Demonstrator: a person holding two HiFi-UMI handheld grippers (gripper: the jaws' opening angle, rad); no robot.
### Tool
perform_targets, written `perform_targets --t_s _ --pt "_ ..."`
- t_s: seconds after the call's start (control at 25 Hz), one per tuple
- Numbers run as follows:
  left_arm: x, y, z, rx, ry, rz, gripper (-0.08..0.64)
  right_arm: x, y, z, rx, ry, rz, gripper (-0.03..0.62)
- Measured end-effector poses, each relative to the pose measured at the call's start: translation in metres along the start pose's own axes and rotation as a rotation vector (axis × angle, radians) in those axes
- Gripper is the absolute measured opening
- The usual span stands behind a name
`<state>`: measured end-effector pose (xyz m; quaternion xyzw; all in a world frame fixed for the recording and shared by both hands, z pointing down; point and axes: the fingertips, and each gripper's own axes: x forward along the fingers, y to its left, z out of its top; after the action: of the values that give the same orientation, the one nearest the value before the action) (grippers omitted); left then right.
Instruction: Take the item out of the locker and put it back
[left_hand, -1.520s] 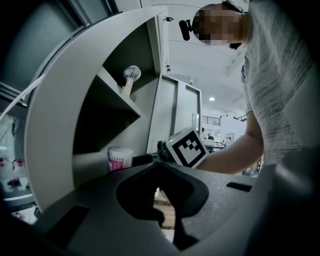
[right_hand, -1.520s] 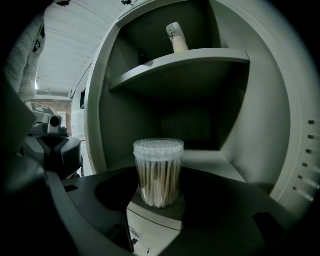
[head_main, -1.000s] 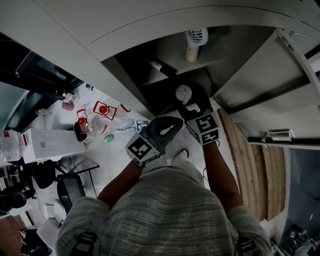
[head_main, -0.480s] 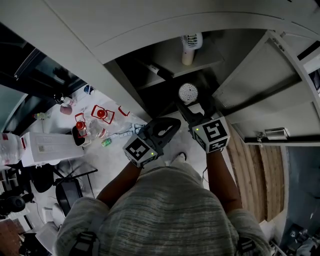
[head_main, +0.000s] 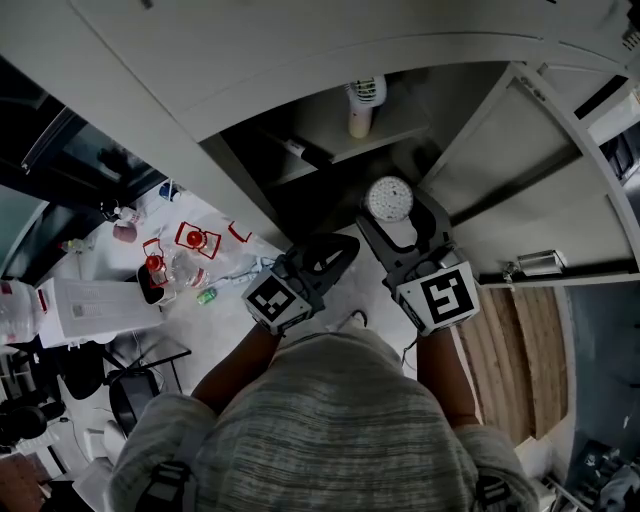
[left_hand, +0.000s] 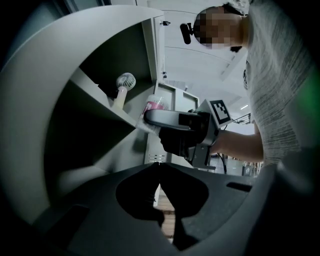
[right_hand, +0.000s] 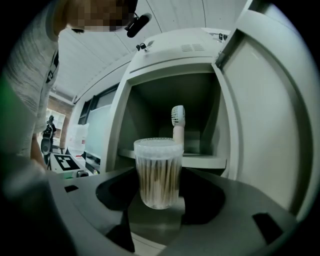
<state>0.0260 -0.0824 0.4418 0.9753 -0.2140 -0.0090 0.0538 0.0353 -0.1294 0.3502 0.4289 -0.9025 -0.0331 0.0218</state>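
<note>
Closest in, the person in the grey striped shirt (head_main: 330, 430) holds both tools out in front of the chest. The left gripper (head_main: 338, 252) has its two jaws pressed together at the tips with nothing between them, and it hangs idle just beside the other tool. The right gripper (head_main: 400, 222) reaches a little further forward, its jaws clamped on either side of a clear plastic jar (right_hand: 158, 172). The jar stands upright with its lid on and is packed with thin pale sticks. It is held in the air in front of the open locker (right_hand: 165, 60), below the level of the shelf (right_hand: 200, 161) and not touching it. I cannot tell whether it is already past the locker's front edge.

Further back, a small white handheld fan (right_hand: 177, 120) stands upright on that shelf, towards the rear. The locker door (right_hand: 270, 115) is swung wide open on the right. Off to the person's left, a cluttered white table (head_main: 225, 300) carries some small red items (head_main: 197, 238).
</note>
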Motion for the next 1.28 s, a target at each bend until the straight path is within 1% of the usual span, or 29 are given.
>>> perform_targets --t_s 0.28,0.52,0.72,1.0,1.28 --pt "0.010 -0.005 0.013 0.022 -0.020 -0.039 0.008 -0.020 -0.004 0.020 -0.009 -0.036 -0.046 0.273" --pt "0.017 -0.009 0.019 0.024 -0.027 -0.061 0.008 -0.026 -0.007 0.026 -0.020 -0.043 -0.067 0.273" --pt "0.019 -0.009 0.021 0.032 -0.035 -0.069 0.008 -0.025 -0.008 0.026 -0.014 -0.047 -0.067 0.273" --pt "0.016 -0.009 0.019 0.030 -0.022 -0.071 0.008 -0.021 -0.006 0.027 -0.016 -0.049 -0.054 0.273" --pt "0.013 -0.010 0.016 0.025 -0.014 -0.068 0.008 -0.011 -0.005 0.006 -0.021 0.005 -0.037 0.273"
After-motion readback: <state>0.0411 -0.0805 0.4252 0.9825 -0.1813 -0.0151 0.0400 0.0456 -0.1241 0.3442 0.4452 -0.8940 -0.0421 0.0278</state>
